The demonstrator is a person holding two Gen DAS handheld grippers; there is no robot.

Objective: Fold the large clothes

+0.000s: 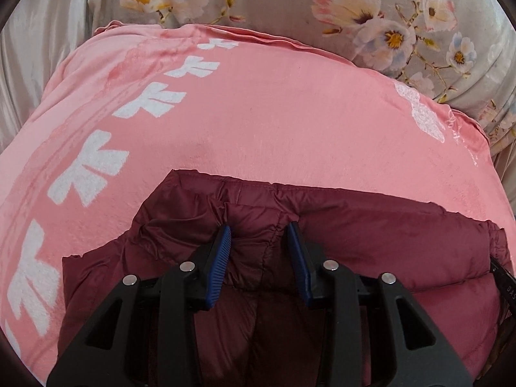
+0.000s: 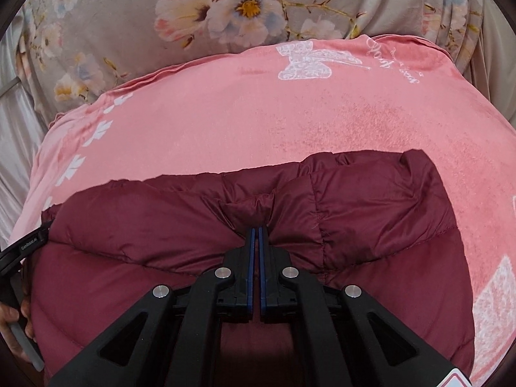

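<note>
A dark red quilted puffer jacket (image 1: 354,242) lies on a pink blanket (image 1: 274,122). It also shows in the right wrist view (image 2: 145,225). My left gripper (image 1: 259,229) is open, its blue pads on either side of a bunched fold near the jacket's far edge. My right gripper (image 2: 258,230) is shut on a pinch of the jacket's fabric near the same far edge. The left gripper's body (image 2: 19,251) and the hand that holds it show at the left edge of the right wrist view.
The pink blanket (image 2: 322,113) has white bow and butterfly prints and covers a bed. Behind it lies grey floral bedding (image 1: 403,16), also in the right wrist view (image 2: 161,16). Shiny grey cloth (image 1: 38,48) lies at the far left.
</note>
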